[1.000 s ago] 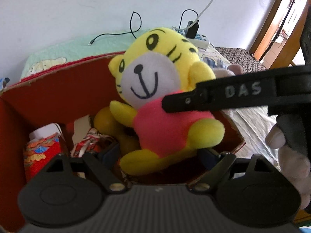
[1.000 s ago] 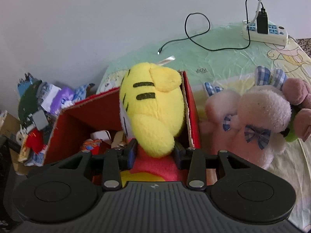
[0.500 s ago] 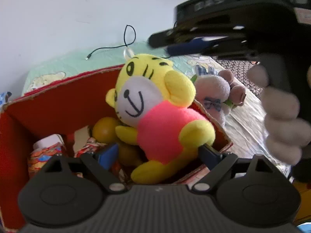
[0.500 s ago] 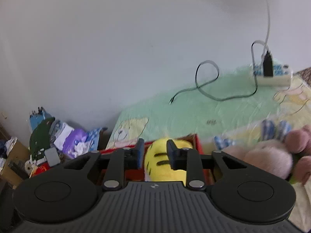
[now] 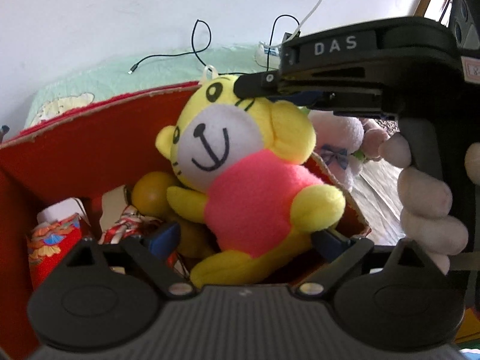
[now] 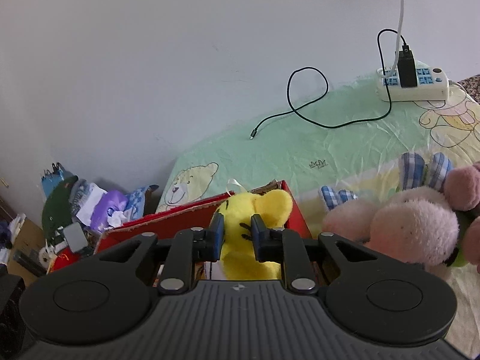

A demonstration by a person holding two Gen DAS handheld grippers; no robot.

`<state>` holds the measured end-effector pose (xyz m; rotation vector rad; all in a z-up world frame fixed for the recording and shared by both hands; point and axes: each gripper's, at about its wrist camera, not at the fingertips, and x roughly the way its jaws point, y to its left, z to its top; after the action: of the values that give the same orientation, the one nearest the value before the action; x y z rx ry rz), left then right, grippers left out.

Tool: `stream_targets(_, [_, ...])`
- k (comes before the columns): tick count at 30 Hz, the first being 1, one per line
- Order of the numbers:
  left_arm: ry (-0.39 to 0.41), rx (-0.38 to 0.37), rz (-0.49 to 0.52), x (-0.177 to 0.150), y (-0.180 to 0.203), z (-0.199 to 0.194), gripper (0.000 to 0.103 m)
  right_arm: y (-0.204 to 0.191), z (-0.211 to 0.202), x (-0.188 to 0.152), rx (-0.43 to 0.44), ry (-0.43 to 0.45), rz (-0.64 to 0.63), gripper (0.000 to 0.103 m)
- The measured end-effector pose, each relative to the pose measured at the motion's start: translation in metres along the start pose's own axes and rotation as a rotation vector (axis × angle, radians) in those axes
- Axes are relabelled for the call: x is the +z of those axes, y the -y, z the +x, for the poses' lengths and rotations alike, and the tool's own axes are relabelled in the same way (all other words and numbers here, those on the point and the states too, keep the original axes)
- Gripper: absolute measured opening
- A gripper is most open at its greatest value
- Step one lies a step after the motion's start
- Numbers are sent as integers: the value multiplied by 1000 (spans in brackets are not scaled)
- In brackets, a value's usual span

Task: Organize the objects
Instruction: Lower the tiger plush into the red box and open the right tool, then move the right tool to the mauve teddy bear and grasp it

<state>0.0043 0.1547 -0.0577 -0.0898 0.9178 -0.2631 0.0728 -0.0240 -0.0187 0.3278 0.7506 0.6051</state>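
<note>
A yellow tiger plush (image 5: 249, 198) in a pink shirt sits tilted in the red cardboard box (image 5: 90, 138), leaning on its right wall. My left gripper (image 5: 247, 238) stands wide and is still opening; the plush's legs lie between its blue pads, which do not squeeze them. My right gripper (image 5: 246, 85) comes in from the right over the plush's head, held by a person's hand (image 5: 426, 204). In the right wrist view its jaws (image 6: 238, 234) are closing, and the pads pinch the top of the yellow head (image 6: 258, 210) above the box (image 6: 168, 222).
Inside the box lie an orange ball (image 5: 150, 192), a patterned red packet (image 5: 54, 237) and other small items. A pink plush (image 6: 414, 228) lies right of the box on the green sheet. A power strip (image 6: 414, 87) and black cable (image 6: 300, 105) lie farther back. Clutter (image 6: 90, 207) sits left.
The right gripper let go of the plush's body, rose, then came down over its head and narrowed onto it. The left jaws spread wider. The plush sank and tilted in the box.
</note>
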Motion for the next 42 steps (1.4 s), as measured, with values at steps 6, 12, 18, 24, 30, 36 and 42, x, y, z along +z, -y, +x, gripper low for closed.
stream_targets(6, [10,26,2,-2,5,-13,94,8,-16,-7,54,-9,31,24])
stream_targets(12, [-4,70,-7,-1,11,-13,94,9,-31,-19,95,-33,16,25])
stream_targets(18, [-9,129,-5,-1,19,-16,93,13,-38,-29,78,-32,34,25])
stream_targets(24, [-2,181,-6,-2,27,-24,93,14,-48,-34,87,-22,38,25])
stream_targets(30, [24,238,6,-1,39,-36,93,20,-57,-39,96,-19,49,25])
stream_targets(36, [30,258,-4,1,49,-39,93,31,-65,-41,129,-16,62,25])
stream_targets(42, [58,294,-14,3,71,-47,93,50,-76,-41,183,-54,65,25])
